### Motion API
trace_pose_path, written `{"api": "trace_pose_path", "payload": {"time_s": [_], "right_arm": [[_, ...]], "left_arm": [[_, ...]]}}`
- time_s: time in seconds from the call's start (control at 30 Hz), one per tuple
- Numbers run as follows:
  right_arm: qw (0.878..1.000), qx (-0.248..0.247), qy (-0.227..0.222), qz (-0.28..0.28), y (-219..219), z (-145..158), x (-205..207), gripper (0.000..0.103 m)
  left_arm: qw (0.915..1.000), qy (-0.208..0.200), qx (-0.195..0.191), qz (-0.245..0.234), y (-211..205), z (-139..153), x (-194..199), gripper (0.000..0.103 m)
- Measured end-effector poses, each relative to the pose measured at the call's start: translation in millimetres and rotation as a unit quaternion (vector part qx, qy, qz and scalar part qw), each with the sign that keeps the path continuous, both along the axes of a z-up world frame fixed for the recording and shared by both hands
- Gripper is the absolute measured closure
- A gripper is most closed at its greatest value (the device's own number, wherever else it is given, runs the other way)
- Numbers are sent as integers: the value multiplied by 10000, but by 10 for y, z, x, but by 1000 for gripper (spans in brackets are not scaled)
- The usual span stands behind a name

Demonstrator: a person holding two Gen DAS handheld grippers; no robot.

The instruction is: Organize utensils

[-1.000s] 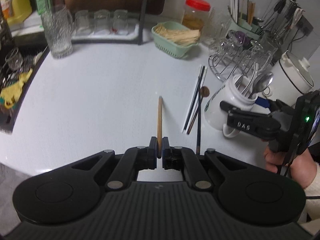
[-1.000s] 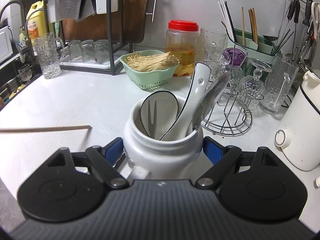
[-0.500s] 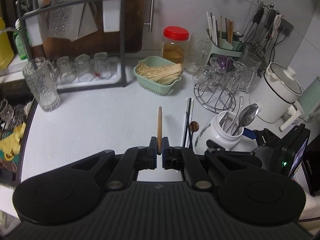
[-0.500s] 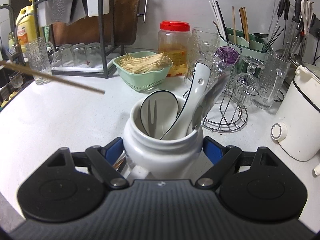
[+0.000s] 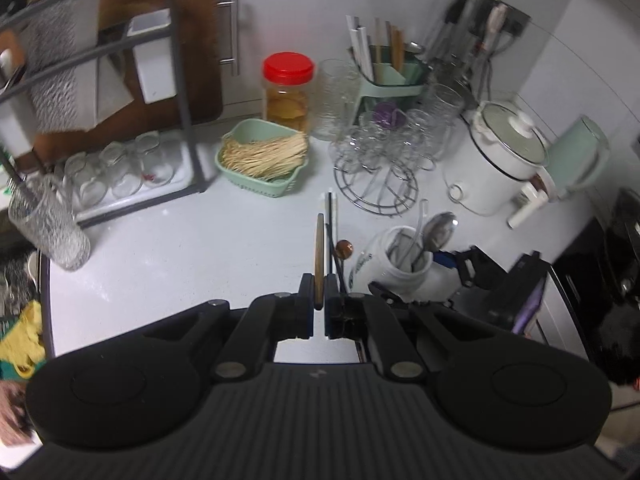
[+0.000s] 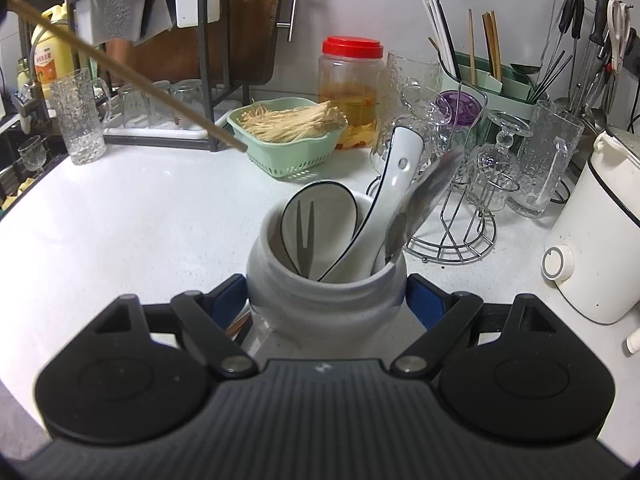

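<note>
Altogether one chopstick [image 5: 319, 256], one jar [image 6: 326, 280], two spoons [image 6: 394, 184]

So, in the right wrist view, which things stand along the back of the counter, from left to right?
Yellow bottle → textured glass → green basket → red-lidded jar → wire glass rack → white cooker.

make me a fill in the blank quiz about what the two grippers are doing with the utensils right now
The left gripper holds a single wooden ____ between its jaws.
The right gripper has its jaws around a white ____ that holds spoons.
The jar behind the green basket has a ____ lid.
The held wooden stick is ____ the counter, not lying on it.

Missing words: chopstick; crock; red; above
</note>
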State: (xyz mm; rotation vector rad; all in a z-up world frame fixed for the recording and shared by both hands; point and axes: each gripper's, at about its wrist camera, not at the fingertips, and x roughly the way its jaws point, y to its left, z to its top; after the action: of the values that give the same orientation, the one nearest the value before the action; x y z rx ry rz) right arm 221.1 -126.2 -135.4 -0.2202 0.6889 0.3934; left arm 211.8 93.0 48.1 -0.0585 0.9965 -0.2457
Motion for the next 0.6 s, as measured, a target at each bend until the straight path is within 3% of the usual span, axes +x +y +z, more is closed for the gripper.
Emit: {"api": "trace_pose_path", "payload": {"time_s": [0.2, 0.6], "right_arm": [[10000, 9, 0, -1, 2, -4, 5, 14], [10000, 14, -13, 28, -5, -11, -3, 14]], "left_arm": [[9979, 445, -122, -452, -81, 241, 41, 98], [9909, 805, -161, -1065, -407, 630, 252, 98]]}}
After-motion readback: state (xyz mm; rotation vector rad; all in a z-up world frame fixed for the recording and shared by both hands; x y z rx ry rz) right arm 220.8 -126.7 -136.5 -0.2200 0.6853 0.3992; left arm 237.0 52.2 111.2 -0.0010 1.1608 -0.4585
